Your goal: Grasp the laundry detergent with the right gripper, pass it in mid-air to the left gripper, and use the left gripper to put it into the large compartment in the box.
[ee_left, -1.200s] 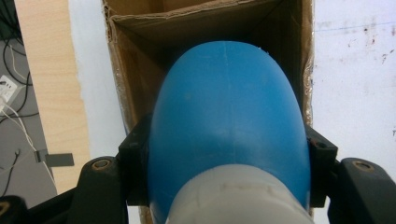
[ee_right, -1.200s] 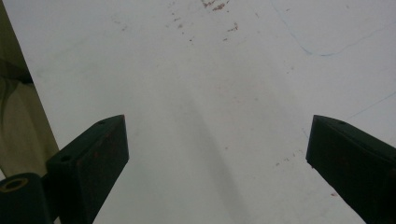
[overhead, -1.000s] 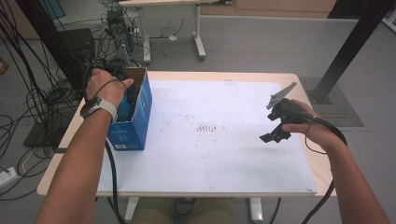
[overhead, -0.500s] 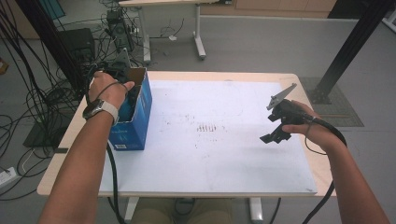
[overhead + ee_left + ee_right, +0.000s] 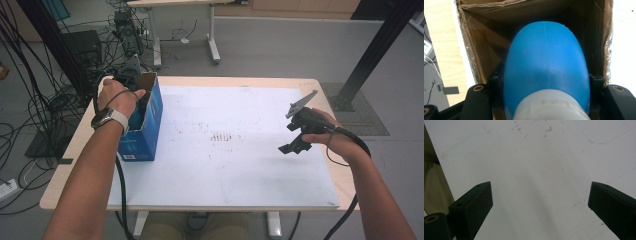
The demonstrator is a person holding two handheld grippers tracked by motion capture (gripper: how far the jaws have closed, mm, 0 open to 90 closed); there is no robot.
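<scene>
While L gripper (image 5: 134, 85) sits inside box (image 5: 150, 127), jaws clamped on blue bulb (image 5: 546, 67) with white cap. Grasp done; lift-out or release remaining, cannot tell which. R gripper (image 5: 540, 202) idle over white mat (image 5: 240, 150), jaws spread, empty.

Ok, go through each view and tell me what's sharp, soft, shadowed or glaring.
High view: even daylight, slightly soft, a faint shadow beside the blue box. Left gripper view: the blue rounded object sits close and soft with a mild sheen, the box interior dim. Right gripper view: the white sheet is bright and washed out, with soft grey shadows from the right gripper.
</scene>
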